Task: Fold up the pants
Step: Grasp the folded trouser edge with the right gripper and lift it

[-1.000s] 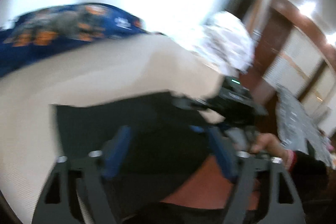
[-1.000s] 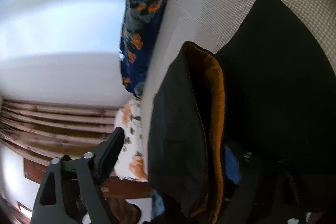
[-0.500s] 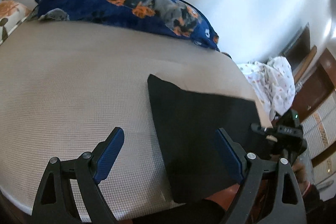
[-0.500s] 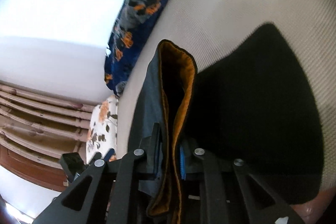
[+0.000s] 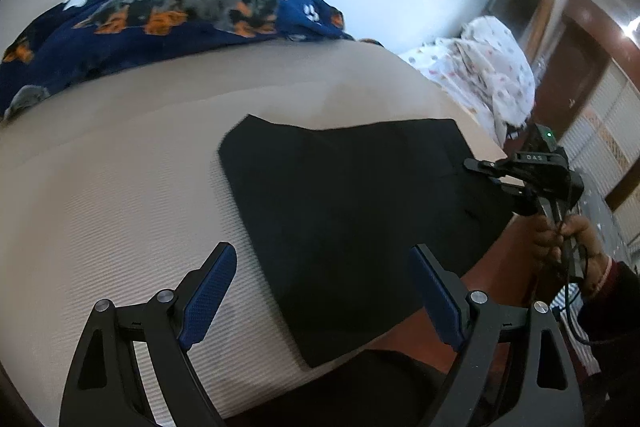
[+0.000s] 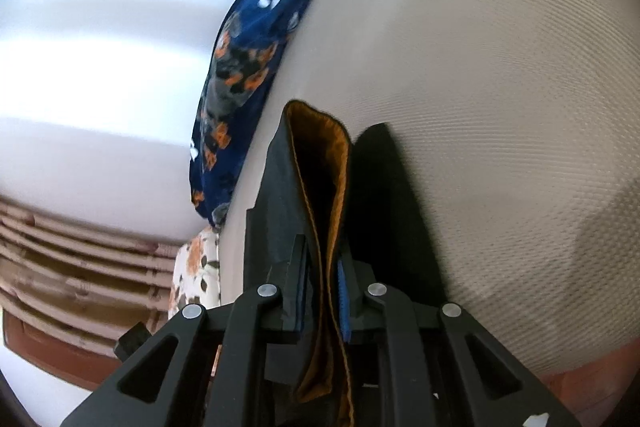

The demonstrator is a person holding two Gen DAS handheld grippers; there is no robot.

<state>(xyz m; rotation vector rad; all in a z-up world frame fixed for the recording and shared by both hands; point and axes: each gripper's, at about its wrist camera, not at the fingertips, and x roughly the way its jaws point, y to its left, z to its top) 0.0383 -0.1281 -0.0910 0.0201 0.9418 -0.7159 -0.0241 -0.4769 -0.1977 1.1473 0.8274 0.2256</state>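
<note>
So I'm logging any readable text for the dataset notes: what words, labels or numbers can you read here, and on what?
"DAS" in small pale letters, on the body of the right gripper, seen from the left wrist view; slightly soft, so not certain.
Nothing readable on the black pants, the blue dog-print blanket or the left gripper.

Wide bare stretch of the bed (image 5: 120, 195) lies left of the black pants (image 5: 352, 211), open between the pants and the blue dog-print blanket (image 5: 168, 23) heaped along the far edge. The left claw (image 5: 324, 295) hangs spread above the near edge with nothing between its fingers. On the right, the right claw (image 6: 324, 307) is clamped on the pants' raised edge, blocking that side; a white spotted cloth (image 5: 492, 67) crowds the far right corner
</note>
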